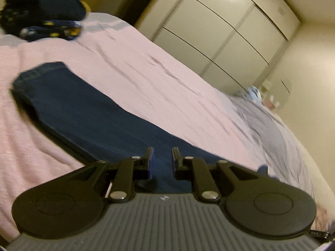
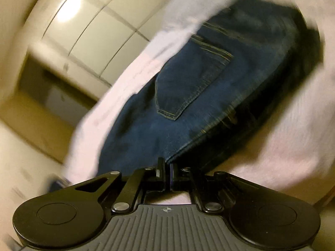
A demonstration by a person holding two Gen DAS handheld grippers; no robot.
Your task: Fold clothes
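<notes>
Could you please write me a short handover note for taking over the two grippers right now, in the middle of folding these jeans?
Left gripper: jaws open, empty, hovering over the jeans.
Right gripper: jaws shut on an edge of the jeans, near the back pocket; the view is blurred by motion.
Where things are: the jeans lie long and narrow on the pink bedspread. A pile of dark clothes sits at the bed's far corner.
Done: the jeans appear folded lengthwise, leg on leg.
Left: fold the jeans across their length, then place them; whether the dark pile needs folding is unclear.
</notes>
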